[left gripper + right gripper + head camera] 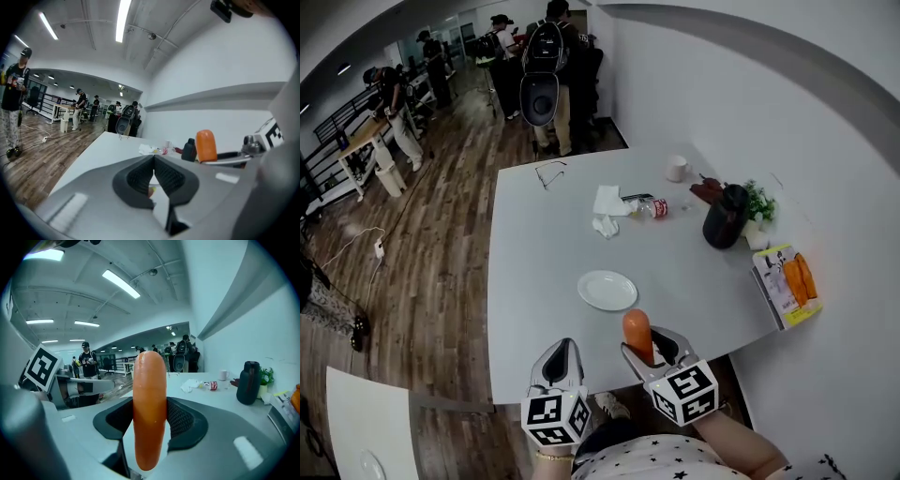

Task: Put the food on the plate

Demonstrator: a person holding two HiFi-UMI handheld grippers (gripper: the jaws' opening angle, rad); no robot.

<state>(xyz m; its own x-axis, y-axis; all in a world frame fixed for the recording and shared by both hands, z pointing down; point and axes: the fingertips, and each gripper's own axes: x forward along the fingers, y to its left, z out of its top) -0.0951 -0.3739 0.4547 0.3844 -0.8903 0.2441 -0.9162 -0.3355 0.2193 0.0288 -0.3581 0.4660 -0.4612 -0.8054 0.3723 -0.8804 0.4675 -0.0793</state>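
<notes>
An orange sausage [637, 335] stands upright between the jaws of my right gripper [649, 354], which is shut on it near the table's front edge. In the right gripper view the sausage [149, 408] fills the middle, clamped by both black pads. A white round plate [607, 290] lies bare on the white table [534, 281], just beyond and left of the sausage. My left gripper [561, 364] hovers at the table's front edge, left of the right one, jaws shut with nothing between them [153, 180]. From the left gripper view the sausage [206, 146] shows at right.
Farther back lie crumpled tissues [607, 208], a small bottle [649, 207], glasses [549, 173], a white mug [677, 168], a black jug [725, 217], a potted plant [759, 202] and a yellow box [786, 283] at the right edge. People stand across the wooden floor.
</notes>
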